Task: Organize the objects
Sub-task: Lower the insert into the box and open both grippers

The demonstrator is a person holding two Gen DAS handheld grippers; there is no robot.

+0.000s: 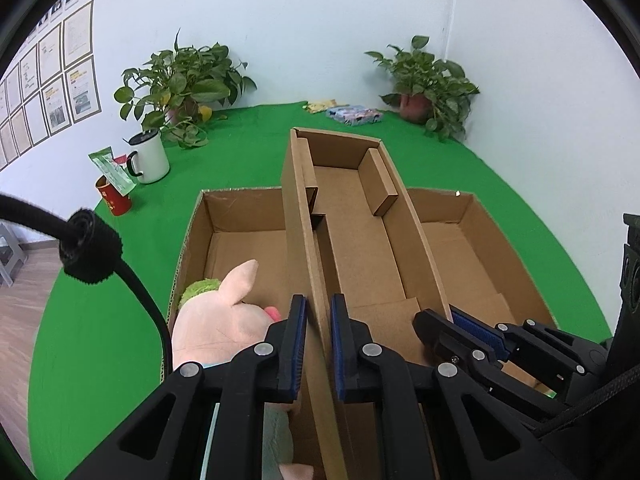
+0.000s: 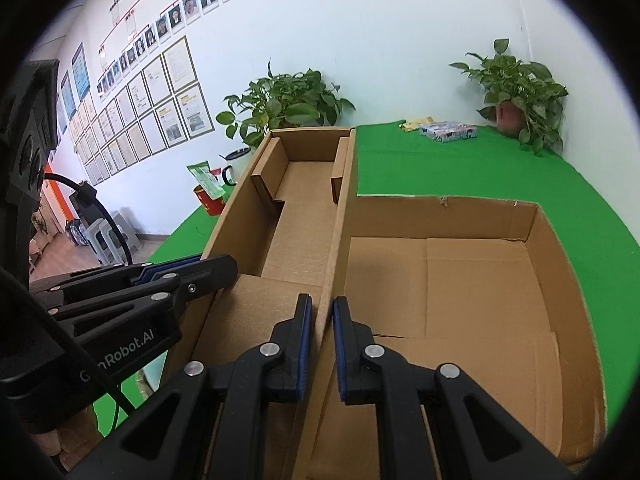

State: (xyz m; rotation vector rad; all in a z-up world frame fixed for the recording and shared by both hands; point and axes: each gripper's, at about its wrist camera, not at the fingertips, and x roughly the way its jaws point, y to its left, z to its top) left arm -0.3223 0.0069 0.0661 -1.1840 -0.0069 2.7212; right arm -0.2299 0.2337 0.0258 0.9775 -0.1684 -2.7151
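Progress looked partial, as a judgement from the layout alone. The left gripper (image 1: 319,344) was clenched on the left wall of a narrow cardboard tray (image 1: 356,216), and the right gripper (image 2: 320,346) was clenched on that tray's right wall, the thin card pinched between the blue pads in both views. The tray ran up the centre of each frame, lying across a larger open carton (image 2: 560,264) and reaching past its far rim. It held nothing visible. A pink plush toy (image 1: 224,320) lay in the carton's left part, at the lower left of the left wrist view; the carton's right part was bare. Sorting seemed barely begun: a white mug (image 1: 150,156), a red cup (image 1: 114,200) with a green packet (image 1: 112,170) and a patterned flat box (image 1: 354,114) sat out on the green table cloth (image 1: 240,152), toward the upper left and top centre.

Whether the tray rested on the carton or hung clear of it could not be told. The toy's lower half was cut off behind the left gripper's fingers (image 1: 296,340), and a green bit at its edge was unclear. The tray's near end lay hidden under both grippers. A yellow item beside the patterned box was too small to identify.
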